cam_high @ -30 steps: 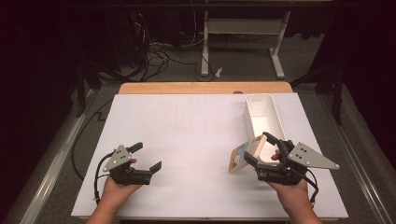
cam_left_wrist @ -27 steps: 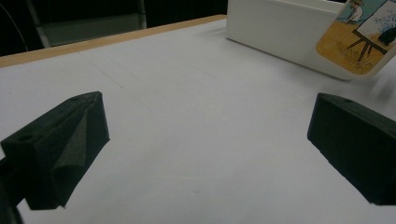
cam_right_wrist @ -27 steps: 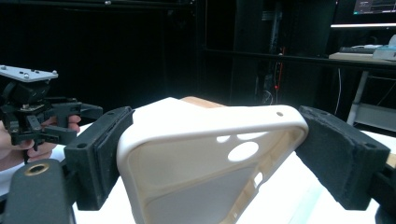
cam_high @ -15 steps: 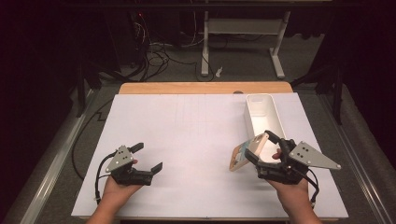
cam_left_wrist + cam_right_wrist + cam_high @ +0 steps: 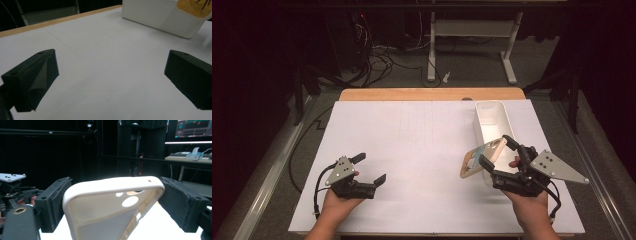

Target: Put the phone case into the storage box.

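**Phone case clamped in the right gripper beside the white bin**

The right gripper [image 5: 496, 151] holds a phone case [image 5: 482, 156] between its two jaws, near the front right of the white table [image 5: 412, 145]. In the right gripper view the case [image 5: 112, 207] sits squarely between the black pads, each pad pressed against one long edge, with the cream inner side and its camera cut-outs facing the camera. The jaws are closed only as far as the width of the case. In the high view the case is tilted, its printed tan back facing left and up, and it hangs at the near left corner of a long white bin [image 5: 492, 131]; whether it touches the bin's rim cannot be told. The bin stands lengthwise on the right half of the table, running away from the person.

The left gripper [image 5: 372, 169] rests low at the front left of the table, well apart from the case and the bin. Its jaws stand wide apart with nothing between them, and the left gripper view shows bare white tabletop in the gap, with the bin [image 5: 160, 17] farther off.
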`<action>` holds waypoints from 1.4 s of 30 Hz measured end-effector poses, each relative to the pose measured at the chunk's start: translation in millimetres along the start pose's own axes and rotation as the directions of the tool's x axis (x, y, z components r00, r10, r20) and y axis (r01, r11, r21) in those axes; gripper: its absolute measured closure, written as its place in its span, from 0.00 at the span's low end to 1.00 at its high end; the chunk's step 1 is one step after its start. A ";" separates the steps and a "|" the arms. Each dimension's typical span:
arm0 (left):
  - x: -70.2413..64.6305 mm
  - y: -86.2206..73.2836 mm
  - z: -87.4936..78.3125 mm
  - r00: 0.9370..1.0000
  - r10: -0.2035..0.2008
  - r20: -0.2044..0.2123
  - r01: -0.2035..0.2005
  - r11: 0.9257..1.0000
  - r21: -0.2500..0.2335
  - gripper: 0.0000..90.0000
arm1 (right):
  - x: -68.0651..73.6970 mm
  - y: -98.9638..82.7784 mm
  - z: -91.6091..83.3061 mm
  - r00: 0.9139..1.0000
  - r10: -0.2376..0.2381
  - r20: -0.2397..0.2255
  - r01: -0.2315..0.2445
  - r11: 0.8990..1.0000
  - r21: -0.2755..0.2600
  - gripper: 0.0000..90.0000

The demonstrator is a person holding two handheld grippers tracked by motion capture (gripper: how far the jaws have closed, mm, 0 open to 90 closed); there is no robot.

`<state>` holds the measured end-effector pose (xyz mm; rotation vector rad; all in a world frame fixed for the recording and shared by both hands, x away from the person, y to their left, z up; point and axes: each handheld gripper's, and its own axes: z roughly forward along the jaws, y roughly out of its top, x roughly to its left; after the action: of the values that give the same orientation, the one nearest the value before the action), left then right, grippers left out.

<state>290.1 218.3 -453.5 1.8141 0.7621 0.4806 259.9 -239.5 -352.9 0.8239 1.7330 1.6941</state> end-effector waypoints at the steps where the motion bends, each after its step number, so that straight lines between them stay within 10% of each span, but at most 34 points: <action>1: 0.1 0.0 0.0 1.000 0.000 -0.001 0.000 1.000 0.000 0.01 | 0.0 1.0 -0.8 1.000 -0.002 0.004 0.002 1.000 -0.002 0.16; 23: 1.2 -0.4 -0.6 1.000 -0.007 -0.006 0.007 1.000 -0.008 0.01 | -25.6 22.8 -32.2 0.991 0.021 0.129 -0.009 0.996 -0.093 0.16; 42: 1.7 -0.4 -1.7 1.000 -0.010 -0.011 0.010 1.000 -0.015 0.01 | -50.0 27.0 -54.8 0.967 0.032 0.254 0.000 0.992 -0.125 0.16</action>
<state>290.1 220.8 -453.3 1.7942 0.7730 0.4889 251.3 -312.9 -325.2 0.9546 1.4365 1.6085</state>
